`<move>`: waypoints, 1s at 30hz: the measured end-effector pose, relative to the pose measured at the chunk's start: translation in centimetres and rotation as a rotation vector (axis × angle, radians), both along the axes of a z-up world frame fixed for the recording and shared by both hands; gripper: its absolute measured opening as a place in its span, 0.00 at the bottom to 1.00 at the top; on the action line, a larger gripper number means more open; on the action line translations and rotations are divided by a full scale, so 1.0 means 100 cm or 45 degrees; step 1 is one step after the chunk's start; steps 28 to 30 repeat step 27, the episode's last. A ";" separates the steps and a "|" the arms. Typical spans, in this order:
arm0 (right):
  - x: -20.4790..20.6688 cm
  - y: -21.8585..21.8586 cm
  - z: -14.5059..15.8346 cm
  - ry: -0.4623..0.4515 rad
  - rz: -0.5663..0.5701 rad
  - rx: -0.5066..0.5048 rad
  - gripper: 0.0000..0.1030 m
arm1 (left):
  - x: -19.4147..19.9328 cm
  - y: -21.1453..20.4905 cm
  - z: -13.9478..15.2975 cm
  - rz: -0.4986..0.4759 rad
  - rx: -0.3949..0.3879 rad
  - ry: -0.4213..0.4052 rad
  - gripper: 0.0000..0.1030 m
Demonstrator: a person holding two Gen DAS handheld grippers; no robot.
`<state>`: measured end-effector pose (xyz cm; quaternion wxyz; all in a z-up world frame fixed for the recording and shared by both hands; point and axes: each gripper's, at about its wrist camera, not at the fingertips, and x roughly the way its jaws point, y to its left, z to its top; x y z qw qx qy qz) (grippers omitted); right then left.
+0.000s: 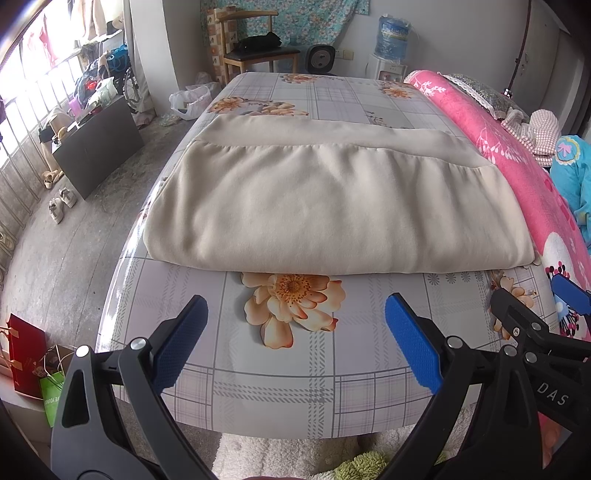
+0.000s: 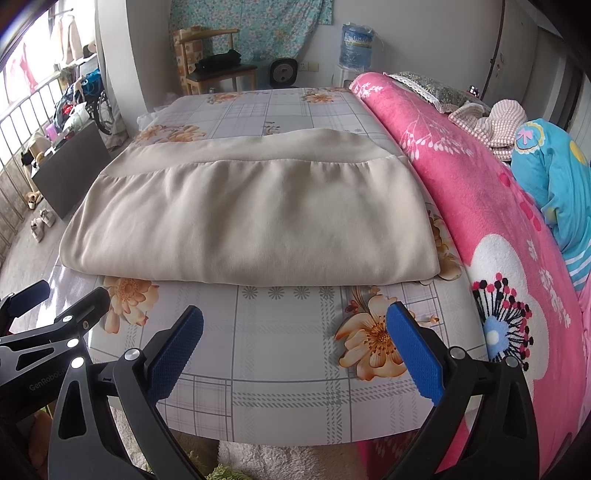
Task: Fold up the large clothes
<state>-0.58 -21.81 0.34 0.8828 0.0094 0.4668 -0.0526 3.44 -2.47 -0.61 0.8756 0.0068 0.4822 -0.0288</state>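
- Left wrist view: my left hand-held gripper [image 1: 295, 345] hangs spread wide over the near end of the table [image 1: 280, 391], its blue pads [image 1: 413, 343] holding nothing.
- The table wears a glossy grey plaid cloth printed with orange flowers; one flower [image 1: 291, 306] lies between my two fingers.
- The folded beige garment [image 1: 332, 206] lies flat on the table beyond the fingertips, clear of them. Its rounded folded edge faces me and covers the top of that flower.
- A plain band [image 1: 317, 134] runs across the garment's far end, with gathered fabric just below it.
- A pink floral blanket [image 1: 509, 158] runs along the table's right side, just beside the garment's right edge.
- My right hand-held gripper [image 1: 532, 314] shows at the right margin, near the table's near right corner; from here I cannot tell its opening.
- Farther back stand a wooden chair [image 1: 255, 48] and a water dispenser bottle [image 1: 393, 35].

- Right wrist view: my right hand-held gripper [image 2: 295, 350] is also spread wide and empty above the table's near edge [image 2: 280, 428].
- The beige garment [image 2: 258, 214] lies ahead, well short of the pads, spanning from near the table's left edge to near the pink blanket [image 2: 480, 206].
- My left hand-held gripper [image 2: 44, 306] is at the left margin, fingers apart, just off the garment's near left corner and not touching it.
- A turquoise bundle [image 2: 557, 192] rests on the blanket at the far right.
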 end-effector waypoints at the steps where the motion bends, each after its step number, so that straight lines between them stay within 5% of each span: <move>1: 0.000 0.000 0.000 0.000 0.000 0.000 0.94 | 0.000 0.000 0.000 0.000 0.000 0.000 0.90; 30: 0.000 -0.001 0.000 0.001 -0.001 0.003 0.94 | 0.001 0.001 0.002 0.008 -0.004 0.002 0.90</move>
